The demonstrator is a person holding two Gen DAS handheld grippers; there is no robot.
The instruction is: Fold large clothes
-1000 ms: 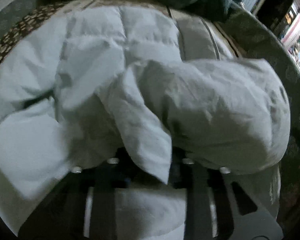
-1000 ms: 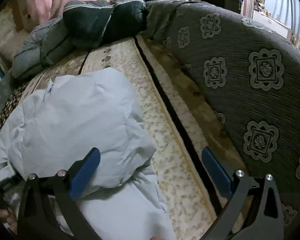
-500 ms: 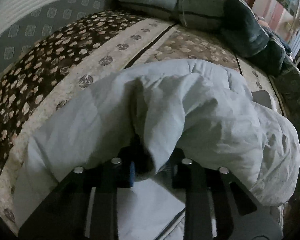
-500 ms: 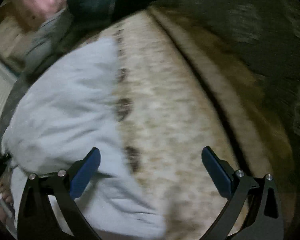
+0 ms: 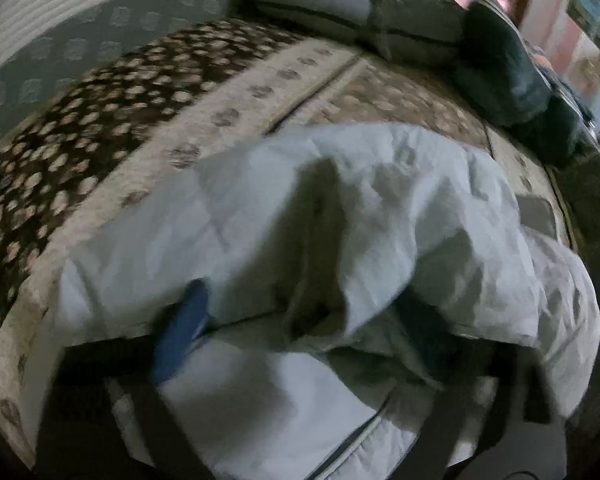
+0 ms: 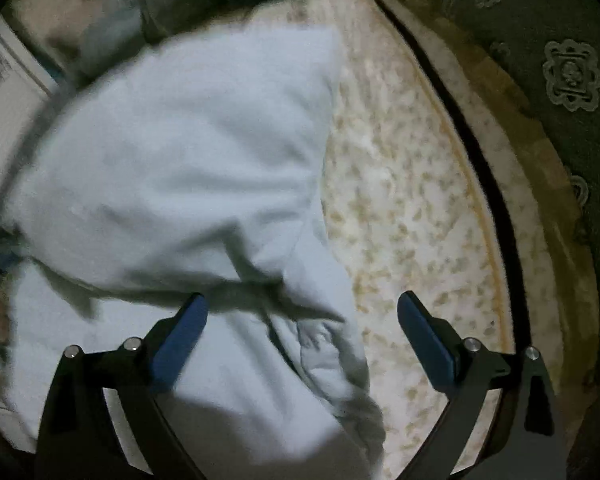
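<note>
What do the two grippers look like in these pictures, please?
The right gripper has two black angular fingers with flat blue pads and round silver screws. The left gripper looks the same, black with blue pads, but blurred and partly hidden by pale cloth.

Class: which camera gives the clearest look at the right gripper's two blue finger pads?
The right wrist view: both pads of the right gripper stand sharp, wide apart and unobstructed above the pale jacket. The left wrist view shows none of that gripper, only the left gripper over the same jacket.

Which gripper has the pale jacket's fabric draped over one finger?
The left gripper: the pale jacket hides its right finger. The right gripper shows both blue pads bare.
</note>
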